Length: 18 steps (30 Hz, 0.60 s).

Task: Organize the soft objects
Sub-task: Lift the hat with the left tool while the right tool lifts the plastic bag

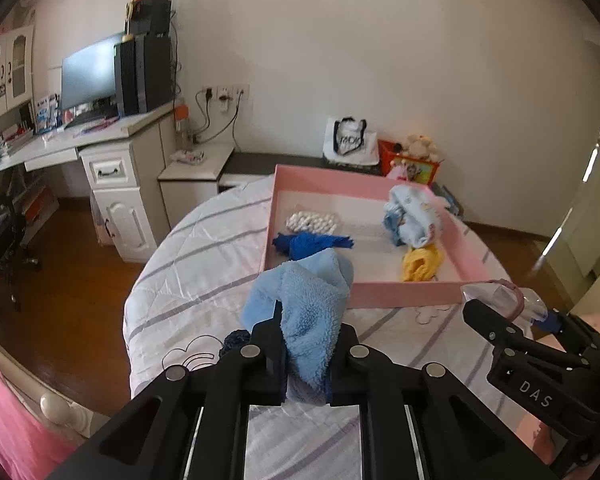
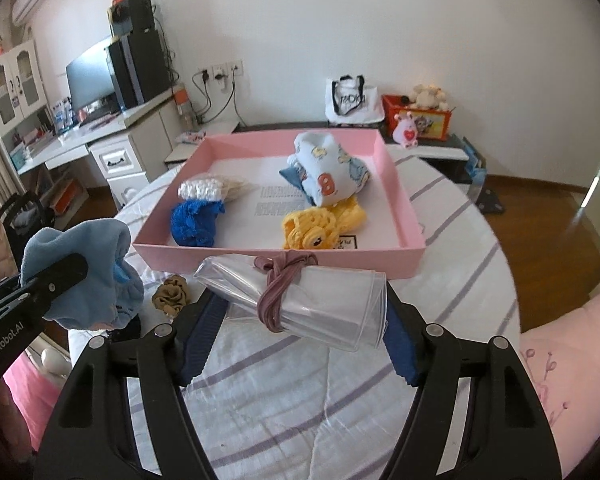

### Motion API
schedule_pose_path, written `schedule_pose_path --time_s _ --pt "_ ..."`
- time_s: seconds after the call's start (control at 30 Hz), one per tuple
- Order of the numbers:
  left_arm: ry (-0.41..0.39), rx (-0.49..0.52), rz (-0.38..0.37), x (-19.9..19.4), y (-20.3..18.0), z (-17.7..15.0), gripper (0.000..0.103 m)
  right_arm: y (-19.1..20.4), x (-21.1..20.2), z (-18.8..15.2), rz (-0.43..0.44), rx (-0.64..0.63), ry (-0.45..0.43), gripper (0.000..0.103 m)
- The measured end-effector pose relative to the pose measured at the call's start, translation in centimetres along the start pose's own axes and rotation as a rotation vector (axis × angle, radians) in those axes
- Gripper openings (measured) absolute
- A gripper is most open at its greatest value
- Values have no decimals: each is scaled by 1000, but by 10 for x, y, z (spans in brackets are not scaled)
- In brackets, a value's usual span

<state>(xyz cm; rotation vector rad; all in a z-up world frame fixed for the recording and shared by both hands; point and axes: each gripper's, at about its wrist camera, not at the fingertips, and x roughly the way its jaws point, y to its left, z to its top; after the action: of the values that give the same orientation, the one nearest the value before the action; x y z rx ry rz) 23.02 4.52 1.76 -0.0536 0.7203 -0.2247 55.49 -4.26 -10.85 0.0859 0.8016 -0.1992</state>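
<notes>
My left gripper (image 1: 306,344) is shut on a light blue fleece cloth (image 1: 308,312), held above the bed in front of the pink tray (image 1: 400,294). The right wrist view shows that same cloth (image 2: 88,276) and left gripper (image 2: 52,284) at the left. My right gripper (image 2: 300,312) is shut on a rolled clear plastic bag (image 2: 332,304) bound with mauve hair ties (image 2: 280,284), just before the tray's (image 2: 280,256) front wall. The tray holds a white knit (image 2: 198,190), a dark blue knit (image 2: 194,222), a patterned pale blue garment (image 2: 328,172) and a yellow knit (image 2: 316,228).
A brown scrunchie (image 2: 171,295) lies on the striped white bedcover (image 2: 300,392) near the tray's left front corner. A dark blue item (image 1: 236,340) lies under the held cloth. A desk with a monitor (image 1: 88,74) stands left; a pink pillow (image 2: 560,360) lies right.
</notes>
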Motion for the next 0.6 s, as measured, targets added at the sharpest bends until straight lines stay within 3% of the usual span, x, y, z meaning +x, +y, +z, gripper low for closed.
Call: schedule_pose_path --time_s 0.6 --pt "-211 73 -29 -109 -37 -36 6 -9 -97 -15 -13 -2 -202 69"
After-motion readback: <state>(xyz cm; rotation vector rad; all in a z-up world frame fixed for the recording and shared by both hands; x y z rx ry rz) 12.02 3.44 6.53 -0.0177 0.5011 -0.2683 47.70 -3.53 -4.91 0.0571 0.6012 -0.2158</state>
